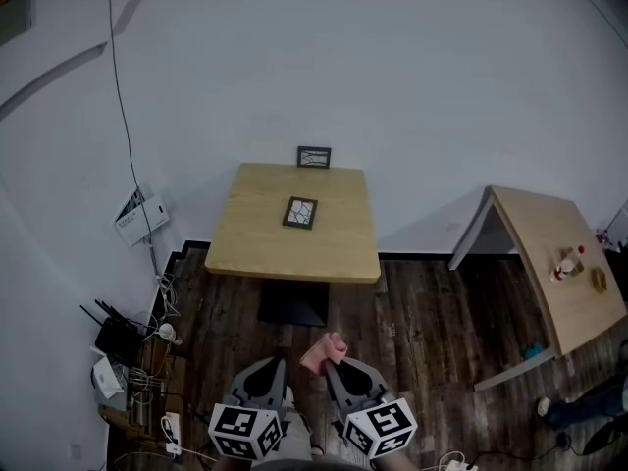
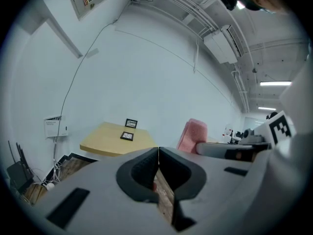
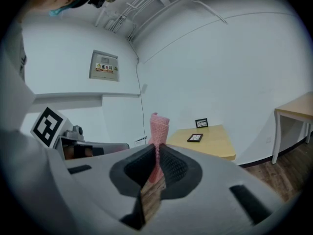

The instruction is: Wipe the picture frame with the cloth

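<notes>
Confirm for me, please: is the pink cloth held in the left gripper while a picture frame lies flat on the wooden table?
No: the pink cloth is held in the right gripper, as the right gripper view shows. A picture frame does lie flat on the wooden table.

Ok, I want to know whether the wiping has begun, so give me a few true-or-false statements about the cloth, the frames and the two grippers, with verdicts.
1. The right gripper is shut on the cloth. True.
2. A picture frame lies flat on the table. True.
3. The left gripper grips a corner of the cloth. False: its jaws are together with nothing between them.
4. The cloth is touching the picture frame. False: it is held short of the table, above the floor.
5. A second frame stands upright at the table's far edge. True.
</notes>
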The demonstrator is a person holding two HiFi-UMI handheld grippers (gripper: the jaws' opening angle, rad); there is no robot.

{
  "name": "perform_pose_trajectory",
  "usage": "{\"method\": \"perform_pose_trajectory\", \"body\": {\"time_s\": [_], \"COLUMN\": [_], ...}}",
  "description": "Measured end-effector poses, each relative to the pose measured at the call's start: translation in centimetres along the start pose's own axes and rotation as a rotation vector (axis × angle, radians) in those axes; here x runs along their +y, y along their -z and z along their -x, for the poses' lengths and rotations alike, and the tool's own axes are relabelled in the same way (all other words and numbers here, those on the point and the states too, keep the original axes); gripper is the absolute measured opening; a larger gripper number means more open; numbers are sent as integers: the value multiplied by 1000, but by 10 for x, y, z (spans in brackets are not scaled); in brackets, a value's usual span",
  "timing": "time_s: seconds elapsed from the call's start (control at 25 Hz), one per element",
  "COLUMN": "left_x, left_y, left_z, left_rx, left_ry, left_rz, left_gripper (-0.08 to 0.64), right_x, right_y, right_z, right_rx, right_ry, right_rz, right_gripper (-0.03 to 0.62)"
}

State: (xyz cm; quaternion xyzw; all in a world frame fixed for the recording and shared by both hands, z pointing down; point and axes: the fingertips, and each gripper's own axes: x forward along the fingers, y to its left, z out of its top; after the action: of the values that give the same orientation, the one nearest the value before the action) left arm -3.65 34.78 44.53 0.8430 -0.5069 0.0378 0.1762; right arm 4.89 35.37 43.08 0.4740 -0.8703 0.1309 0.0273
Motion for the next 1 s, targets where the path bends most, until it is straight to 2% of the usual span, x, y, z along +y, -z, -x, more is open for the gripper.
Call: {"method": "perform_pose_trajectory", "body": {"time_s": [0.2,0.36,0.56,1.0], "left_x": [25,47,80,138], "left_y": [-14,-29,-51,-80], "left_z": [-41,-77,-121,-199], "left_rx": [3,17,25,52], "left_ry": [3,13,25,45], "left_rz": [-2,1,2,31], "left_gripper": [3,3,3,3], "right_x": [-19,-41,-60,-97], "right_y": [-14,-28,-46,-72], "right_z": [-39,-78,-129,-220], "right_rx": [-10,-10,0,-9], "right_ry": [-8,3,13,30], "right_rz": [33,-2,12,-33], "right_gripper": [17,16,17,17]}}
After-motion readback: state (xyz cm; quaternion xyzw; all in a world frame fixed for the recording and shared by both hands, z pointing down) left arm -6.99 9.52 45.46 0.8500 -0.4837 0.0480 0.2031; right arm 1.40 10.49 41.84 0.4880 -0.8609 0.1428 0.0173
